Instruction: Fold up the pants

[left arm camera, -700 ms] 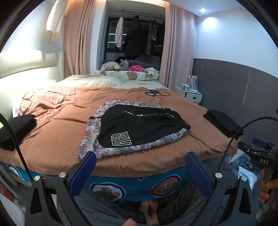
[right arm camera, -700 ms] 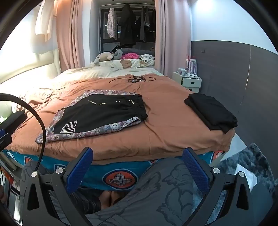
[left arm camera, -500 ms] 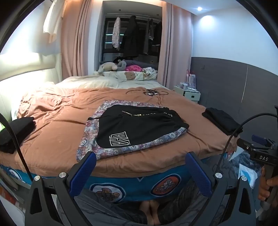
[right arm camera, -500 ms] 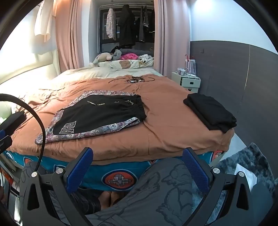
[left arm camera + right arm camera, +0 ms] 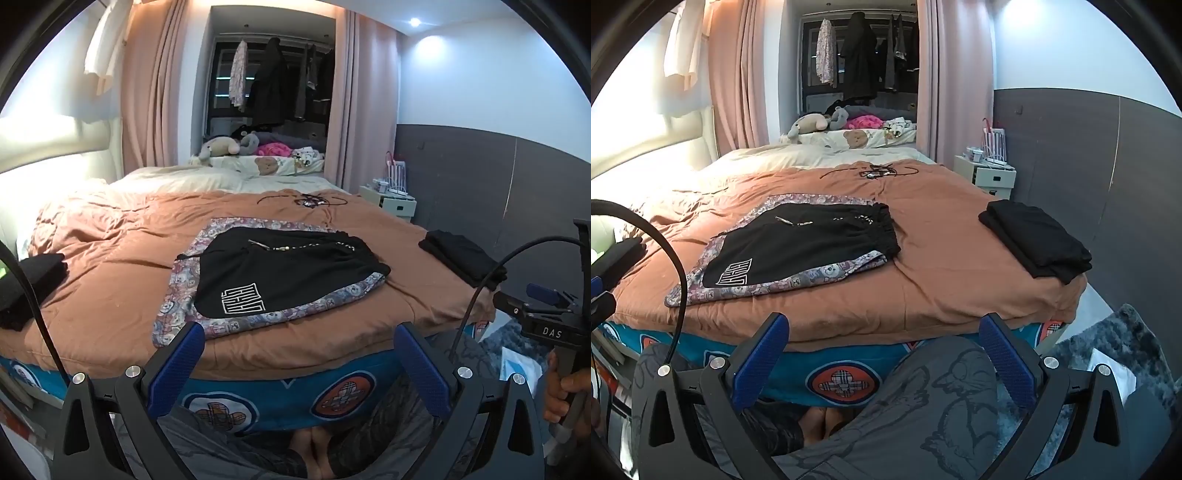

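Observation:
Black shorts point(image 5: 284, 273) with a white logo lie flat on a patterned cloth point(image 5: 177, 317) on the brown bedspread; they also show in the right wrist view point(image 5: 801, 247). My left gripper point(image 5: 299, 347) is open and empty, short of the bed's near edge. My right gripper point(image 5: 886, 336) is open and empty, also short of the near edge, to the right of the shorts.
A folded black garment point(image 5: 1038, 240) lies at the bed's right edge. Another dark pile point(image 5: 26, 284) sits at the left edge. A tangle of cable point(image 5: 875, 171) lies further back. A white nightstand point(image 5: 990, 175) stands right of the bed. The person's knees point(image 5: 923, 398) are below the grippers.
Both grippers have shifted slightly; the bed and shorts sit a little lower and nearer in the left view. Nothing was grasped or moved.

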A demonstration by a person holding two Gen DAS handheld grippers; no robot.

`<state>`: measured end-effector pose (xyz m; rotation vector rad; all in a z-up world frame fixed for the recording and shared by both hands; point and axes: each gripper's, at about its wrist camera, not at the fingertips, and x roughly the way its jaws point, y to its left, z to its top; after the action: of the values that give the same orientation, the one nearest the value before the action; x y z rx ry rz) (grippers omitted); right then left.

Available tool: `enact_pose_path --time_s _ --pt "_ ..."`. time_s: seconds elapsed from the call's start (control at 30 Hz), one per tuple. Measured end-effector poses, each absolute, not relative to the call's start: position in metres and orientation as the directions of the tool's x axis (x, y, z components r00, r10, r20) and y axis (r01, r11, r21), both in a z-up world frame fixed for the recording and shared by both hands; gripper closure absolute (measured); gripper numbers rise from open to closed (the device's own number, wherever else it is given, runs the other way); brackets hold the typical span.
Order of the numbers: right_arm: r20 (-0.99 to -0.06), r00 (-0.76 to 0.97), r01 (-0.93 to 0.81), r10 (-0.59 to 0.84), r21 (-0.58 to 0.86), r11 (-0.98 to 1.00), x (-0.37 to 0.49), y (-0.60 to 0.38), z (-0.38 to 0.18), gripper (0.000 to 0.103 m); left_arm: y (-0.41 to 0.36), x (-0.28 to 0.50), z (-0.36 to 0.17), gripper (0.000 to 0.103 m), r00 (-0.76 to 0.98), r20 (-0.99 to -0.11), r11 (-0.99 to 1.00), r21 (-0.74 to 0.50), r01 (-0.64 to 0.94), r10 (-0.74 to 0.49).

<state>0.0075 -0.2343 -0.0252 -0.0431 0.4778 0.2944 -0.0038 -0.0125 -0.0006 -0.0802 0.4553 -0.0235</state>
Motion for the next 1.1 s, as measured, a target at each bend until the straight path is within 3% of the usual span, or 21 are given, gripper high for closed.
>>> enact_pose_path --time_s 1.1 --pt "-0.455 0.856 -0.266 0.246 0.020 0.964 0.0064 -0.2326 -0.0253 0.000 -0.0148 -0.0099 0.0023 0.000 0.899 -0.435 0.995 -0.095 0.005 -0.046"
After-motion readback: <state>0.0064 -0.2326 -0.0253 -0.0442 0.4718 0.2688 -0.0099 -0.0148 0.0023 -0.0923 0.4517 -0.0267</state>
